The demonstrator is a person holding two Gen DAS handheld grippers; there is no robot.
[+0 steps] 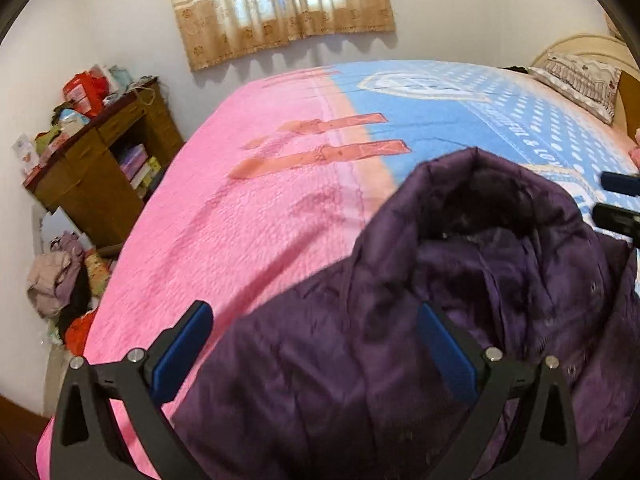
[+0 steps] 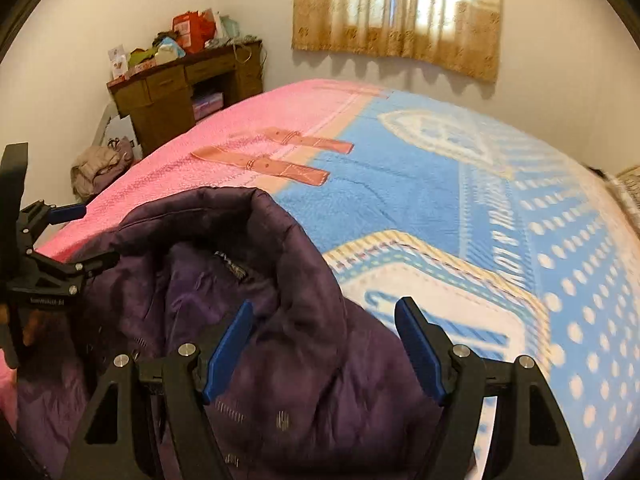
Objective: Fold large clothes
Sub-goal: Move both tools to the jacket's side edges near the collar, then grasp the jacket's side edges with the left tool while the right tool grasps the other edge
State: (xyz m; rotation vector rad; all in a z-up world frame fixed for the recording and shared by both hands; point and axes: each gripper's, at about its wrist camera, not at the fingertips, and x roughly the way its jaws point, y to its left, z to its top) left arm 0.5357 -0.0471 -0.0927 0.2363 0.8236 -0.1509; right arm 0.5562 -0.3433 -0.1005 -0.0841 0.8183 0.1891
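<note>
A dark purple padded jacket [image 1: 460, 280] lies on the bed, its stand-up collar open toward the far side; it also shows in the right wrist view [image 2: 240, 300]. My left gripper [image 1: 316, 328] is open over the jacket's left shoulder, with nothing between its blue pads. My right gripper [image 2: 326, 328] is open over the jacket's right shoulder, its right finger [image 2: 420, 348] above the blanket. The left gripper shows at the left edge of the right wrist view [image 2: 68, 236]. The right gripper's fingertips [image 1: 616, 200] show at the right edge of the left wrist view.
The bed carries a pink and blue blanket [image 1: 260, 200] with a pillow [image 1: 580, 76] at its head. A cluttered wooden desk [image 1: 100, 160] stands by the far wall. A heap of clothes [image 1: 60, 280] lies on the floor. A curtained window [image 2: 400, 12] is behind.
</note>
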